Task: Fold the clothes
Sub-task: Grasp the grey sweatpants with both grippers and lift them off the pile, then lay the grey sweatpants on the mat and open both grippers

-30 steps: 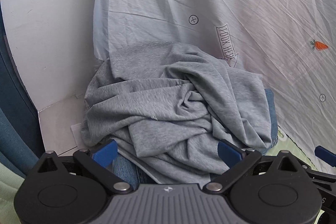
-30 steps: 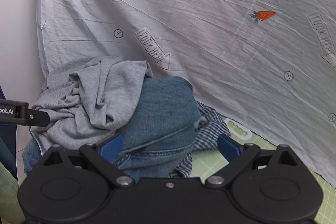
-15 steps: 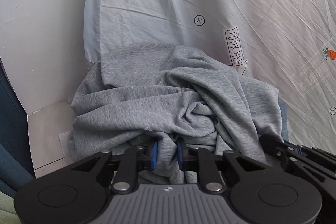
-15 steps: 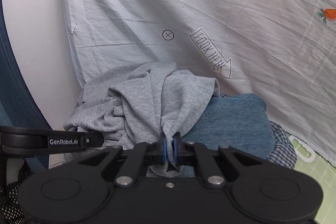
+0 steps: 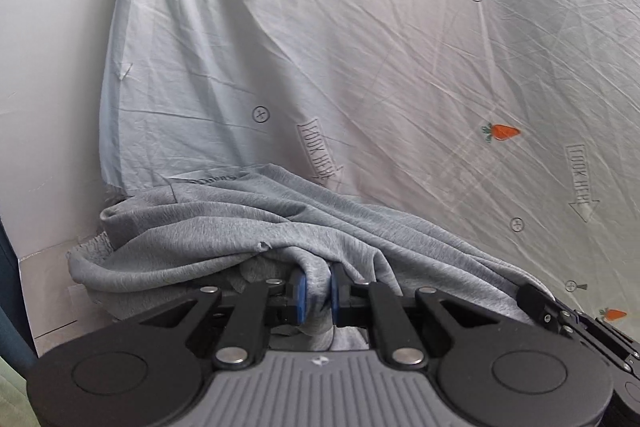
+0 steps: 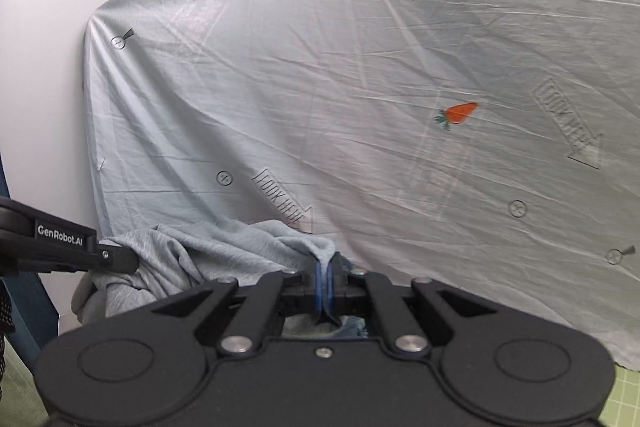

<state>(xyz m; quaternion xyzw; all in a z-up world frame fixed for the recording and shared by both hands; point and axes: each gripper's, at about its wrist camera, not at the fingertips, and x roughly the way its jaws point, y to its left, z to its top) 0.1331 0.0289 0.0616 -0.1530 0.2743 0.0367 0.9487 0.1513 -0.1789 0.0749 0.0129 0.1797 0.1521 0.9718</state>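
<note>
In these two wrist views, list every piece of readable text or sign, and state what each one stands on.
"GenRobot.AI": white letters on the left gripper, seen in the right wrist view.
"LOOK HERE": inside arrow outlines printed repeatedly on the backdrop sheet, at varied angles.
Carrot pictures and small circled marks: also on the sheet, no words.
Grey garment: a dark printed line near its top edge, too creased to read.

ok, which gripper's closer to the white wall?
Left. The left gripper, shut on the grey garment, sits between the white wall and the right gripper, which pinches the garment farther from the wall.
</note>
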